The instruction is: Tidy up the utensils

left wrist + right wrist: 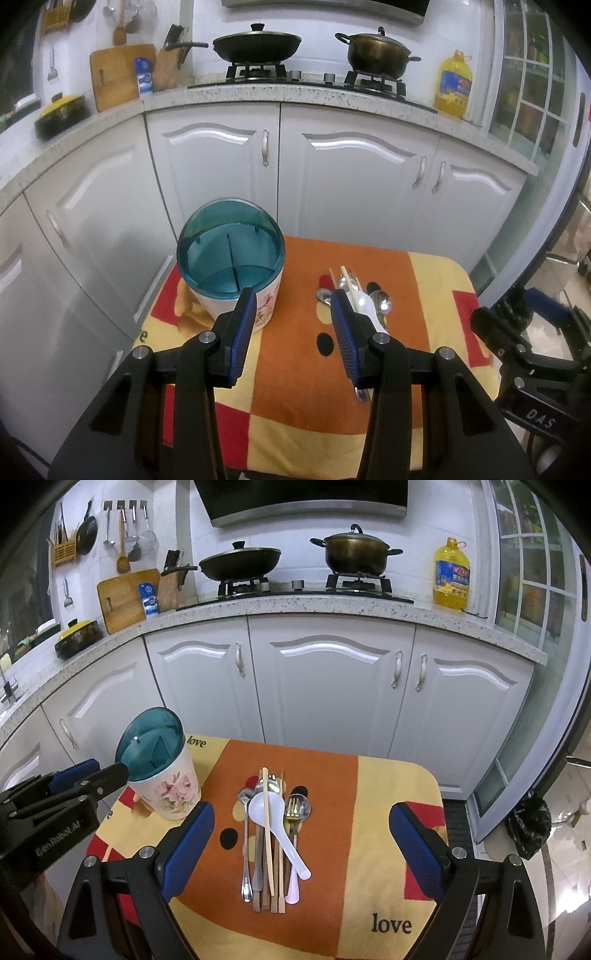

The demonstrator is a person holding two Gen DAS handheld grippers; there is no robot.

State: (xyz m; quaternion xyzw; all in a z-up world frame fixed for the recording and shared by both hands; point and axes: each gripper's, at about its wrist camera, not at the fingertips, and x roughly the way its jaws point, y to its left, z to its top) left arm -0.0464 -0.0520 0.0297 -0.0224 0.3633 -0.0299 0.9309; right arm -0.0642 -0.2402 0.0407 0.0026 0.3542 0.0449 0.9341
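Only right view shows fork [293,809] clearly.

We see bare cloth on the orange-and-yellow patterned tablecloth [332,904] all round the heap of spoons, fork and chopsticks [271,834] – free on its near side and to its right. On the left stands the tall floral holder with a teal divided insert [162,768], well apart from the heap – bare cloth lies between them
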